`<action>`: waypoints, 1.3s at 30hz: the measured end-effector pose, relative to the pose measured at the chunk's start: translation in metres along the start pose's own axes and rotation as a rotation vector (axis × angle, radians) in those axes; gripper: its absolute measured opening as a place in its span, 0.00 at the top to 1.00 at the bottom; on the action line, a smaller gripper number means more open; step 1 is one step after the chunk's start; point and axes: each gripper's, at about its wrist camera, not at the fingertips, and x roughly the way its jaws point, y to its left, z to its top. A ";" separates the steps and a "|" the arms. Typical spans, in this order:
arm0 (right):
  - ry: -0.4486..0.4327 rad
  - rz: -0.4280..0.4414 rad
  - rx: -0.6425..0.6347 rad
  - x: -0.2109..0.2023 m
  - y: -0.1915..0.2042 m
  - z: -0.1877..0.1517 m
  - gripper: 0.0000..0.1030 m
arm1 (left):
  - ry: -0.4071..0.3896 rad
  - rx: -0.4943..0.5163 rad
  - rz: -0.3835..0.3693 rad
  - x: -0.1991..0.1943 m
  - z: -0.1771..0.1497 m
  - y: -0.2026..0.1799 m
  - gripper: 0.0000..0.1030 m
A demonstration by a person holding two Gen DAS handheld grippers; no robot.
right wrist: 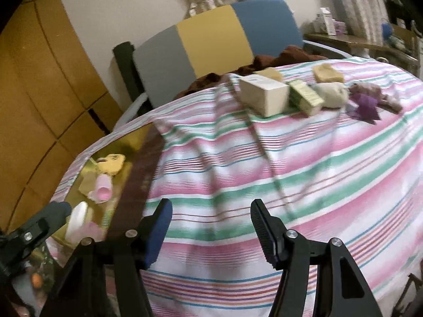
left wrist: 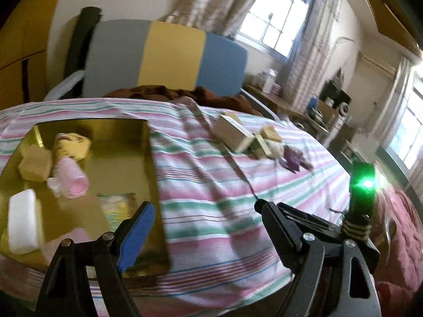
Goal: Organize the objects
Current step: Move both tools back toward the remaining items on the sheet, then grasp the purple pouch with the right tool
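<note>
A gold box [left wrist: 124, 142] lies open on the striped bed at the left; it also shows in the right wrist view [right wrist: 137, 137]. In it lie a pink bottle [left wrist: 72, 178], a white bar [left wrist: 22, 220], a tan sponge [left wrist: 35, 165] and a yellow cloth [left wrist: 70, 145]. Farther off lie a cream box [right wrist: 264, 93], a green-striped box [right wrist: 305, 96], a cream plush [right wrist: 331, 93], a tan sponge [right wrist: 326, 72] and a purple cloth [right wrist: 366, 104]. My left gripper [left wrist: 206, 218] is open and empty over the box's right edge. My right gripper [right wrist: 211, 218] is open and empty above the sheet.
A grey, yellow and blue headboard [left wrist: 169, 55] stands behind the bed, with a brown blanket [left wrist: 211, 95] at its foot. A wooden wardrobe [right wrist: 39, 79] is at the left. A cluttered desk [left wrist: 304, 103] and windows are at the right.
</note>
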 end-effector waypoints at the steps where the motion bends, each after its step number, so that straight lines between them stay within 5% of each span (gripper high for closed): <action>1: 0.000 -0.011 0.005 -0.001 -0.007 0.000 0.39 | 0.013 0.006 -0.011 0.004 -0.001 -0.006 0.18; 13: -0.042 -0.219 0.109 -0.007 -0.115 0.018 0.39 | 0.116 0.095 -0.096 0.045 -0.009 -0.058 0.18; 21: -0.118 -0.298 0.178 0.006 -0.179 0.080 0.40 | 0.175 0.127 -0.108 0.075 -0.009 -0.077 0.18; 30: -0.109 -0.336 0.157 0.055 -0.211 0.134 0.46 | 0.196 0.103 -0.093 0.095 -0.001 -0.076 0.18; 35: -0.046 -0.348 0.161 0.076 -0.215 0.140 0.61 | 0.204 0.093 -0.099 0.111 0.006 -0.081 0.18; 39: -0.061 -0.359 0.151 0.072 -0.215 0.136 0.62 | 0.192 0.100 -0.108 0.129 0.018 -0.091 0.18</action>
